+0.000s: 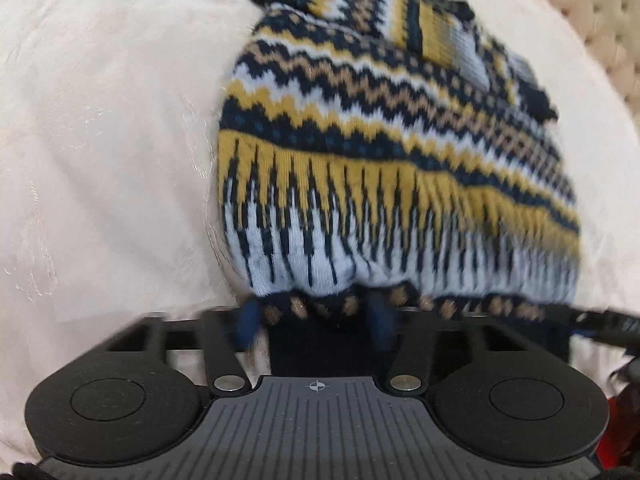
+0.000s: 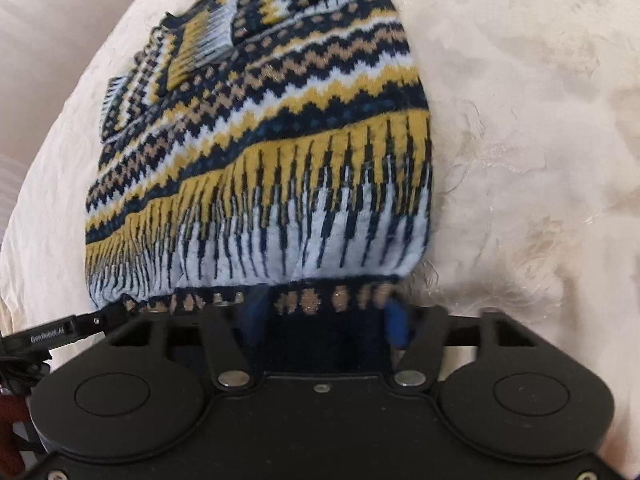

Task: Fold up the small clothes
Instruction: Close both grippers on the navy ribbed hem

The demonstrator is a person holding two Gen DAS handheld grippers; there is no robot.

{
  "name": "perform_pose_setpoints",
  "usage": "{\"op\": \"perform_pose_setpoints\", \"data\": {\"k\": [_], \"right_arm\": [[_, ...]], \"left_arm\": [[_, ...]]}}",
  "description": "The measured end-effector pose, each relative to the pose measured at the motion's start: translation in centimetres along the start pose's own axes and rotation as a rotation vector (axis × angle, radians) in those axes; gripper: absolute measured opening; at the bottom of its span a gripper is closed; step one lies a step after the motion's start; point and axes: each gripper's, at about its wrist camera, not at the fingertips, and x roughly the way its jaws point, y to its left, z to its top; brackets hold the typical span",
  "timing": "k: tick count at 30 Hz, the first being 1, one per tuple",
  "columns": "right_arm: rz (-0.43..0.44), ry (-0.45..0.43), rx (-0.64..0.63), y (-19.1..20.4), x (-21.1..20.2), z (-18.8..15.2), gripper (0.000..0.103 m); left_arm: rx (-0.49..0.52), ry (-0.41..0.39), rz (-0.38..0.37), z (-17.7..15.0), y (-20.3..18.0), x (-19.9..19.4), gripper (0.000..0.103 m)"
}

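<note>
firstly, in the left wrist view, the small knitted sweater (image 1: 384, 152) lies on a cream cloth (image 1: 100, 140) that covers the surface, and the sweater fills the middle and the right part of the picture. its pattern has zigzag bands in navy, mustard yellow, tan and pale blue, and near the bottom there are long dark and yellow spikes on pale blue. the navy hem with tan dots is the nearest part to the camera. the left gripper (image 1: 316, 314) sits at this hem, and its two blue fingers (image 1: 250, 320) stand on both sides of a piece of the dark hem, with the fabric bunched between them; they seem to pinch the hem, though blur makes the contact not fully sharp. at the far right top a quilted beige surface (image 1: 592, 12) shows behind the cloth. at the right edge a part of the other black tool (image 1: 600, 320) comes into the picture. then, in the right wrist view, the same sweater (image 2: 280, 140) lies on the cream cloth (image 2: 520, 120), now in the middle and the left part, with a folded sleeve at the upper left. the right gripper (image 2: 326, 314) is at the hem too, and its blue fingers (image 2: 396, 320) hold the dotted navy border between them, closed on the fabric. at the left edge a black tool with small white letters (image 2: 52, 334) is visible just beside the hem.
</note>
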Motion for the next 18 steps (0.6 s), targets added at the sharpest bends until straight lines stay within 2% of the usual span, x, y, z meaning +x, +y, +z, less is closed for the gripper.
{"op": "perform_pose_setpoints", "data": {"k": [1, 2, 4, 9, 12, 14, 18], "right_arm": [[0.006, -0.014, -0.008, 0.0, -0.2, -0.1, 0.031], [0.008, -0.027, -0.015, 0.1, -0.4, -0.1, 0.028], [0.041, -0.071, -0.028, 0.2, -0.9, -0.3, 0.026], [0.212, -0.242, -0.047, 0.1, -3.5, -0.8, 0.026], [0.282, -0.326, -0.035, -0.3, -4.6, -1.1, 0.026], [0.306, -0.354, -0.024, -0.4, -4.9, -1.1, 0.026], [0.314, -0.357, -0.004, -0.5, -4.8, -0.7, 0.026]], "left_arm": [[-0.019, -0.008, -0.025, 0.0, 0.4, -0.2, 0.029], [-0.037, -0.020, -0.051, 0.1, 0.7, -0.5, 0.021], [-0.065, -0.062, -0.089, 0.2, 1.0, -1.3, 0.016], [-0.084, -0.223, -0.182, 0.2, 1.2, -4.2, 0.015], [-0.100, -0.288, -0.212, 0.2, 1.2, -5.1, 0.015], [-0.107, -0.303, -0.212, 0.3, 1.2, -5.3, 0.015], [-0.117, -0.283, -0.201, 0.5, 1.4, -4.8, 0.015]]}}
